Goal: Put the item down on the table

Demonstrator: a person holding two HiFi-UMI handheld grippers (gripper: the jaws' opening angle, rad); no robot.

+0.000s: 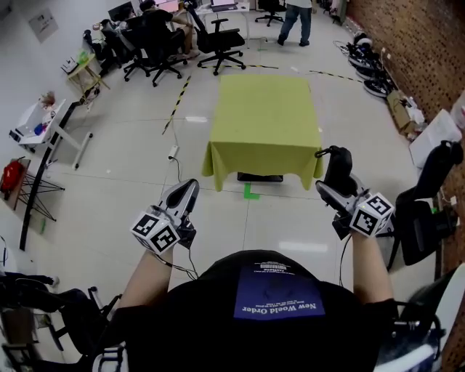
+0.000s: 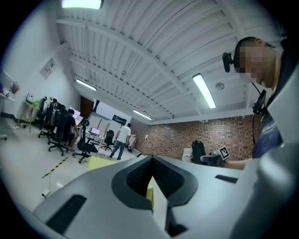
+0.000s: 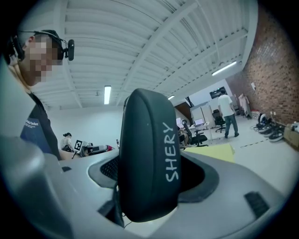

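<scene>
A dark, rounded oblong item (image 3: 148,154) with white lettering on its side stands upright between the jaws of my right gripper (image 3: 154,170), which is shut on it. In the head view that gripper (image 1: 336,174) hangs at the right with the black item (image 1: 340,161) sticking up from it, just off the near right corner of the table. The table (image 1: 265,123) wears a yellow-green cloth and stands ahead of me. My left gripper (image 1: 182,197) hovers over the floor at the lower left. Its jaws meet at the tips (image 2: 150,162) with nothing between them.
Black office chairs (image 1: 156,40) and seated people fill the far left. A person (image 1: 296,18) walks at the back. A black chair (image 1: 429,211) stands close on my right, a white desk (image 1: 51,123) at the left. Yellow-black tape (image 1: 176,102) runs along the floor.
</scene>
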